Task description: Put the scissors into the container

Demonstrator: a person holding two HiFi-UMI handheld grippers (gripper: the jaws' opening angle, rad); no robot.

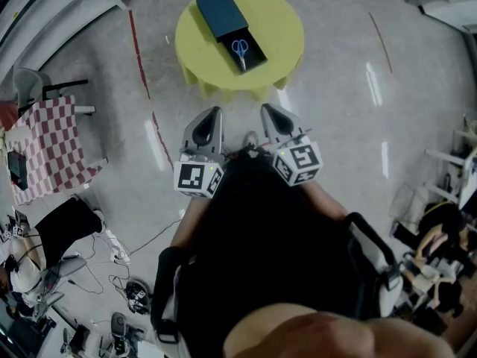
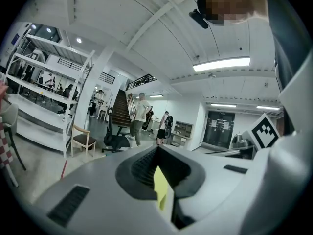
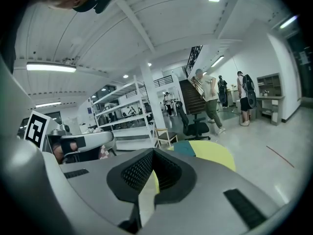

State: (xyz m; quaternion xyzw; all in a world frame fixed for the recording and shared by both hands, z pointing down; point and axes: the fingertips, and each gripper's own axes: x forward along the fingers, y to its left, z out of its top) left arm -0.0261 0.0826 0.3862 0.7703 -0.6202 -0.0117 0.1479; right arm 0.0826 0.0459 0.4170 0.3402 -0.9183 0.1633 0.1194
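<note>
Lying in the open end of the dark container (image 1: 222,13) on the yellow table (image 1: 283,28): blue-handled scissors (image 1: 239,51). Held side by side near the body, well apart from the table: left gripper (image 1: 216,112) and right gripper (image 1: 265,108), jaws of both pressed together, empty.

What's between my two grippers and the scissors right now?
In the head view, only bare floor and the yellow table's near edge lie between the left gripper, right gripper and the scissors.
</note>
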